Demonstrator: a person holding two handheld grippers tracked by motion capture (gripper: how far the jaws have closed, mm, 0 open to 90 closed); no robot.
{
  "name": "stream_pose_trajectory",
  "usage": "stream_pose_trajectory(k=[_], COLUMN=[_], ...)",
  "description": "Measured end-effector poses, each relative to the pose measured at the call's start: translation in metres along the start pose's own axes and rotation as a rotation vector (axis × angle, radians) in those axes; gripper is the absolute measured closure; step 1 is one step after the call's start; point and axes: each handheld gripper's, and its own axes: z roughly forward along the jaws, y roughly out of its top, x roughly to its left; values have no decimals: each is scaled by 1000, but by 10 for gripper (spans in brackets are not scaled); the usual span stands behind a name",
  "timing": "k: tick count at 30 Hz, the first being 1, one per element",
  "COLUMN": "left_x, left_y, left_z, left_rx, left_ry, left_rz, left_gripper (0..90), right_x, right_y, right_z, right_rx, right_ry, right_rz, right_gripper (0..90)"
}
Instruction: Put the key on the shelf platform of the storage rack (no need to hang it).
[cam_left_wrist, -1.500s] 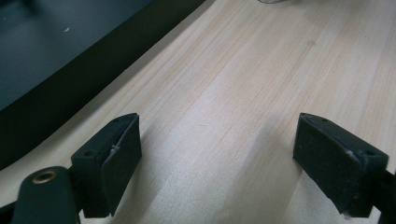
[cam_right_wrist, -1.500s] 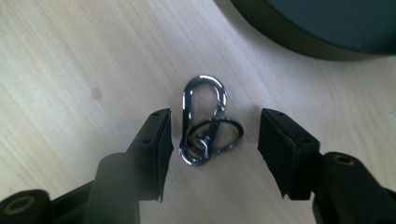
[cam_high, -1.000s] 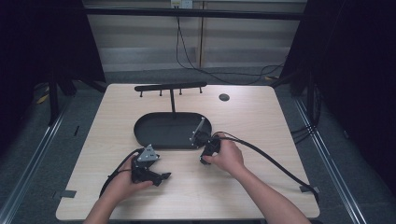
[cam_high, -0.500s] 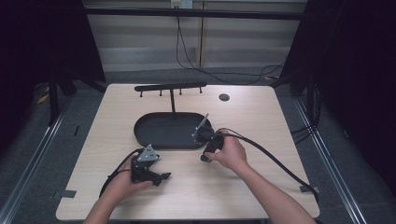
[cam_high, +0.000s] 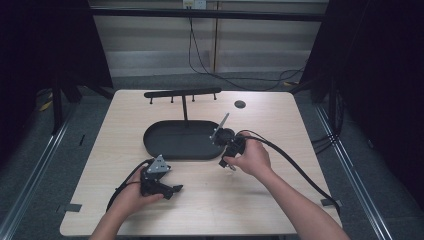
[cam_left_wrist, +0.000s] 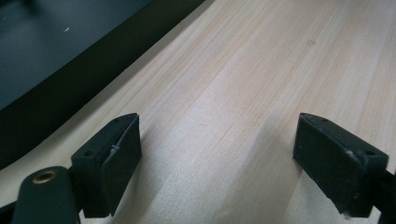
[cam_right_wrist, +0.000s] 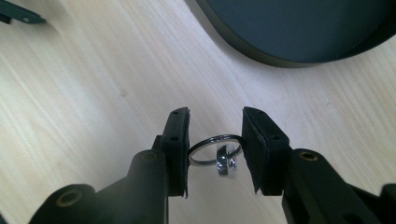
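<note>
The high view sits above the person's side of the wooden table (cam_high: 280, 200), looking forward and down, far enough back to take in the whole top plus the black oval tray (cam_high: 175, 142). The left gripper view rides low and close over the tabletop, facing the tray's edge (cam_left_wrist: 70, 88). The right gripper view looks down at the wood from nearby, the same tray's rim (cam_right_wrist: 261, 51) at its top.

Bare forearms; 2 black grippers, left gripper (cam_high: 176, 189), right gripper (cam_high: 223, 163), grey triangular plates, trailing black cables, brass-ringed screw holes.
</note>
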Motion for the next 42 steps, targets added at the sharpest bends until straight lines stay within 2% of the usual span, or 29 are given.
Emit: stream_pose_trajectory(k=[9,22,28,30,34,36,42], left_x=[0,0,0,0,0,0,0], left_y=[0,0,0,0,0,0,0], left_z=[0,0,0,0,0,0,0], left_rx=[3,-3,-3,-4,-3,-3,-7], left_ry=[-4,-5,-5,-2,-6,-6,-8], left_rz=[3,0,0,1,1,1,-4], left_gripper=[151,151,151,151,151,151,151], right_x=[-1,-8,-10,-10,-10,-12,-20], right_y=[10,20,27,27,32,34,38], right_z=[-20,-35,-44,-45,-46,-44,-39], right_rx=[-23,-21,-37,-43,-48,-54,-56], right_ry=[7,-3,12,13,-17,-4,-4], right_rz=[-1,16,22,26,24,36,54], right_gripper=[632,632,632,632,632,632,632])
